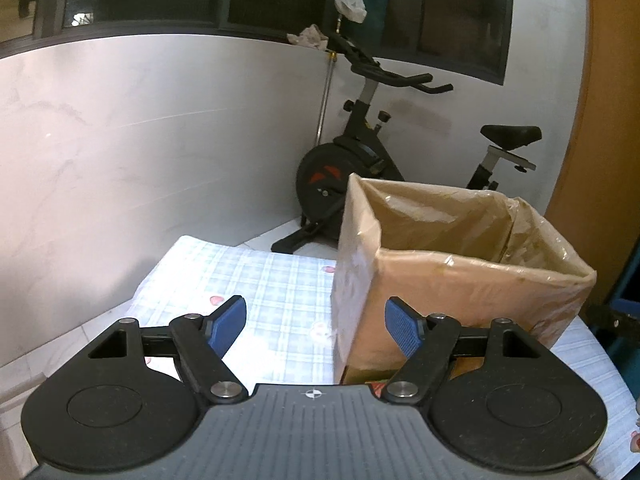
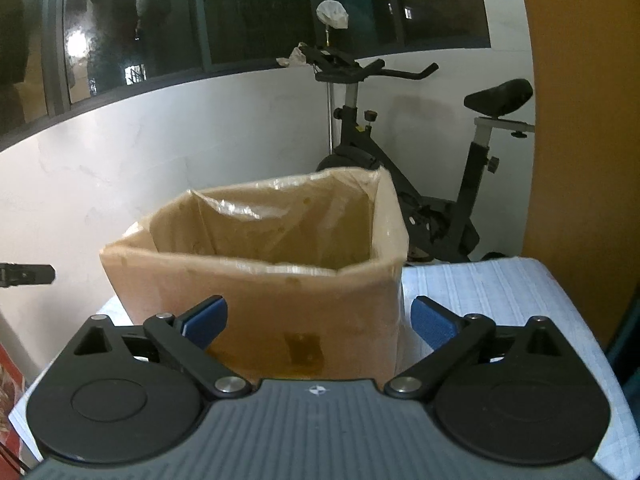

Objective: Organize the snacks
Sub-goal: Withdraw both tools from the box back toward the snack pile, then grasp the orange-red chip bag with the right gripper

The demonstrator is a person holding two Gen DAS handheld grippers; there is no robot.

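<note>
Cardboard box hides its contents; both hand-held grippers gape wide, empty.

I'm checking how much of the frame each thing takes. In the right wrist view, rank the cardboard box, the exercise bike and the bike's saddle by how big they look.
1. cardboard box, though it sits nearest the camera, which inflates it.
2. exercise bike, farther back and partly hidden behind the box.
3. saddle, clearly smallest.

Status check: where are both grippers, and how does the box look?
Left gripper open, empty. Right gripper open, empty, facing the cardboard box. Box upright, plastic-lined, top open. No snack between either jaws; nothing blocking.
</note>
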